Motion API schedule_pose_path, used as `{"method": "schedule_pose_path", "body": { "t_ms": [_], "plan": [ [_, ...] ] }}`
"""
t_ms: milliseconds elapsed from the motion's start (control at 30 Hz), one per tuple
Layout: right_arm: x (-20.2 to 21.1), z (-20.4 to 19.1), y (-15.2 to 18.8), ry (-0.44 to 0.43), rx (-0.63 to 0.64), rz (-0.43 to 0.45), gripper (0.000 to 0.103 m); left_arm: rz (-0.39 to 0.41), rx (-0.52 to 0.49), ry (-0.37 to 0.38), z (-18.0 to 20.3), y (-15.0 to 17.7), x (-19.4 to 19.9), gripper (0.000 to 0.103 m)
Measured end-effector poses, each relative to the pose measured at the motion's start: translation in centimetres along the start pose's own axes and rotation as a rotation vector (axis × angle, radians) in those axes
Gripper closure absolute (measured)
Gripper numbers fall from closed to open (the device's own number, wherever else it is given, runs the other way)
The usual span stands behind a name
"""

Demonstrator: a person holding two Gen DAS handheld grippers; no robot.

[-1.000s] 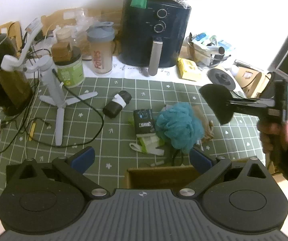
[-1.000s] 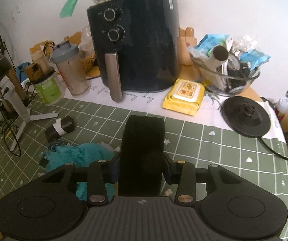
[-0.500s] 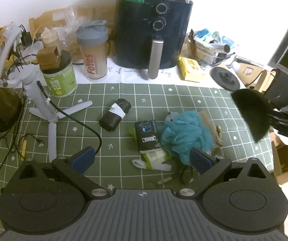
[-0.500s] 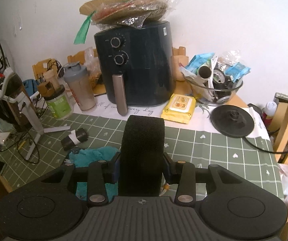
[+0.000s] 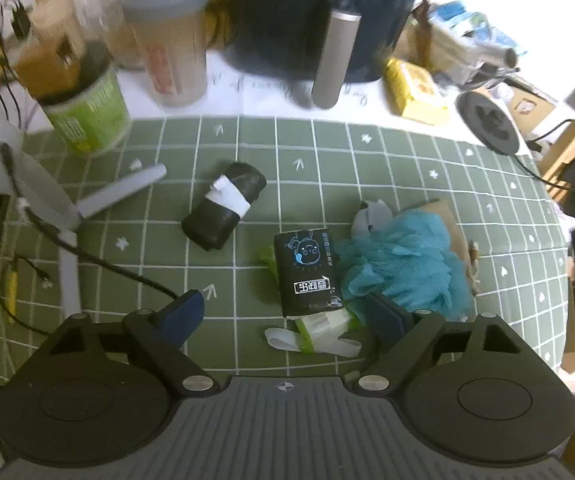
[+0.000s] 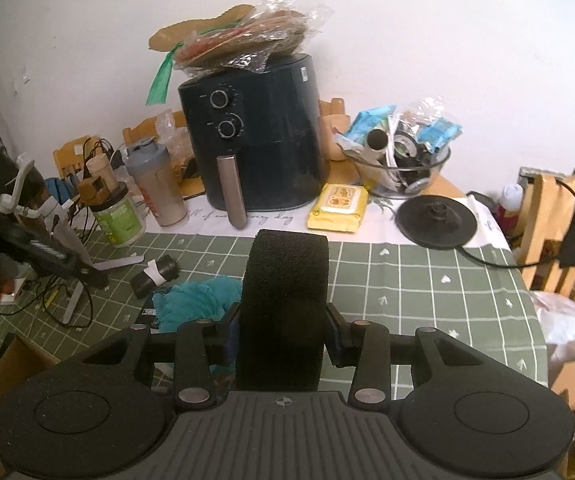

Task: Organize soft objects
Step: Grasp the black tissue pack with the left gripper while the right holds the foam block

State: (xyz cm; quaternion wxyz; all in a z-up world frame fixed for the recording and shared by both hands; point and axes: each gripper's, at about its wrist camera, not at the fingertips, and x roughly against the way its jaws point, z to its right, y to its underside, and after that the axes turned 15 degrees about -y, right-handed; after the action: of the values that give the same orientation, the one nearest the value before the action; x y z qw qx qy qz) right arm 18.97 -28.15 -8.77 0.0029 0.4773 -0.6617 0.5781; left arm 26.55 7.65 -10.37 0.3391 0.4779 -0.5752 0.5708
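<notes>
My right gripper (image 6: 283,332) is shut on a black foam sponge (image 6: 285,296) and holds it above the green grid mat (image 6: 427,280). My left gripper (image 5: 287,312) is open and empty, low over the mat (image 5: 327,152). Between its fingers lies a black tissue pack (image 5: 307,268) on a green and white item (image 5: 319,332). A teal mesh bath pouf (image 5: 403,264) lies right of the pack, also in the right wrist view (image 6: 195,300). A black roll with white tape (image 5: 225,210) lies to the left.
A dark air fryer (image 6: 255,140), shaker bottle (image 5: 167,40), green tub (image 5: 87,116), yellow wipes pack (image 5: 415,88), glass bowl (image 6: 399,168) and kettle base (image 6: 435,220) line the back. A white tripod (image 5: 59,216) with cable stands left. A cardboard box (image 6: 7,364) sits at the front left.
My left gripper has moved forward and down toward the tissue pack and pouf. My right gripper has pulled up and back to the right with the sponge.
</notes>
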Motion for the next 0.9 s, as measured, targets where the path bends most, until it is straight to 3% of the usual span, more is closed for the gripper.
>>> {"method": "schedule_pose_path", "body": {
  "t_ms": [400, 733, 800, 833, 867, 900],
  "plan": [
    [2.2, 0.1, 1.7, 0.048, -0.062, 0.014, 0.059, -0.133, -0.018, -0.001, 1.8, -3.2, -6.1, 0.014],
    [3.5, 0.6, 2.7, 0.087, -0.098, 0.022, 0.059, -0.177, -0.04, 0.006, 3.2, -3.9, -9.1, 0.015],
    [3.6, 0.6, 2.7, 0.093, -0.103, 0.023, 0.059, -0.184, -0.051, -0.002, 3.5, -3.9, -9.6, 0.029],
    [3.7, 0.6, 2.8, 0.095, -0.105, 0.023, 0.059, -0.196, -0.055, 0.001, 3.6, -3.7, -9.9, 0.046],
    [3.8, 0.5, 2.8, 0.097, -0.105, 0.024, 0.059, -0.21, -0.054, 0.004, 3.6, -3.6, -10.1, 0.054],
    [3.9, 0.5, 2.9, 0.099, -0.106, 0.024, 0.059, -0.212, -0.051, -0.003, 3.6, -3.5, -10.1, 0.054]
  ]
}}
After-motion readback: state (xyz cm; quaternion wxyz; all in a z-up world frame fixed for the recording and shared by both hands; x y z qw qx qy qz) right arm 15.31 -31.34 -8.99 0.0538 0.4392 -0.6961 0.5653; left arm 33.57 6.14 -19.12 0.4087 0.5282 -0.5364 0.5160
